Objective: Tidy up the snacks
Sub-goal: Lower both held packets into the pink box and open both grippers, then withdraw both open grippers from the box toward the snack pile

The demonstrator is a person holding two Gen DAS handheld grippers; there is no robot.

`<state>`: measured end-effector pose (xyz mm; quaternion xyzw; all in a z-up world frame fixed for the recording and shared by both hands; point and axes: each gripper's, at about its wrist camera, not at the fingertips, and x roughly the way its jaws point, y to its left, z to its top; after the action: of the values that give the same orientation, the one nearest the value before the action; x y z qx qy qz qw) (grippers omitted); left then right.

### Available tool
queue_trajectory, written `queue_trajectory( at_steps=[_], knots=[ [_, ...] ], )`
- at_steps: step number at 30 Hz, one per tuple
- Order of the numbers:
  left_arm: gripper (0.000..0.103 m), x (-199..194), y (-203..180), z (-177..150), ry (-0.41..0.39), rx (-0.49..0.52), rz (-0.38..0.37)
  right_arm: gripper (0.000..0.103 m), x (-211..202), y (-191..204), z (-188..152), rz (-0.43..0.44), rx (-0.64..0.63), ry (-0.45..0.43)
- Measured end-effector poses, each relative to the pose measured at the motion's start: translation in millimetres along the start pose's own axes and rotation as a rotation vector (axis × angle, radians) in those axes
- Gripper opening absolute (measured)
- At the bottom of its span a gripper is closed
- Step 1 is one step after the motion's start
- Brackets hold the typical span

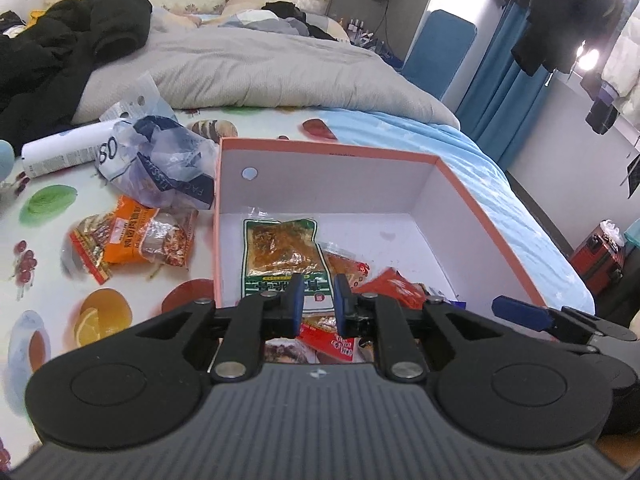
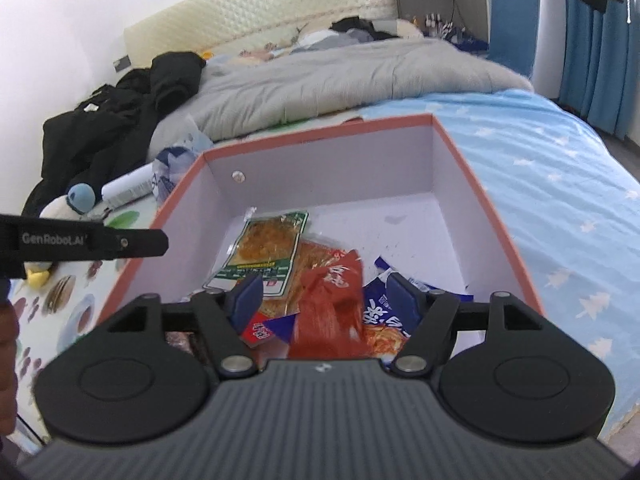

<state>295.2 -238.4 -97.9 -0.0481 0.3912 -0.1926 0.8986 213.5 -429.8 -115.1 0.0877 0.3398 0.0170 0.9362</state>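
The left hand-held gripper (image 1: 317, 298), jaws nearly closed and empty, is hovering over the box (image 1: 460, 184) while orange snack packets (image 1: 132, 240) are lying on the bed at left of frame, nearer it than the wide-open right hand-held gripper (image 2: 324, 296).

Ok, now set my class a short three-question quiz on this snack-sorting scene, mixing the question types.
1. True or false: the box has no snacks in it yet.
2. Which tool has its jaws wide apart? A: the left tool. B: the right tool.
3. Where do the orange packets that are still unsorted lie?

Key
1. False: a green packet and several red ones lie inside.
2. B.
3. On the printed sheet, outside the box and beside its wall.
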Motion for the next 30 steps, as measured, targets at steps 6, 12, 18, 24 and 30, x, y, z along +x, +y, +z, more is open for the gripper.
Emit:
queue_trajectory(
  at_steps=[6,12,18,24,30],
  knots=[
    [0.019,-33.5,-1.9,-15.7,-0.030,-0.002,-0.027,0.070,-31.7,8.9,-4.9,0.011,0.018,-0.047],
    [0.028,-69.8,-1.3,-35.9,-0.060,0.001,-0.022,0.070,-63.9,24.8,-13.2,0.019,0.003,-0.098],
    [0.042,-105.4,7.0,-55.3,-0.078,0.000,0.011,0.070,-86.4,41.0,-24.8,0.042,-0.005,-0.130],
    [0.051,-128.9,17.5,-68.0,-0.082,0.002,0.035,0.070,-99.4,57.5,-35.5,0.082,-0.014,-0.145],
    [0.051,-142.9,31.2,-70.3,-0.102,-0.021,0.051,0.070,-104.8,76.0,-38.4,0.109,-0.044,-0.159]
  ],
)
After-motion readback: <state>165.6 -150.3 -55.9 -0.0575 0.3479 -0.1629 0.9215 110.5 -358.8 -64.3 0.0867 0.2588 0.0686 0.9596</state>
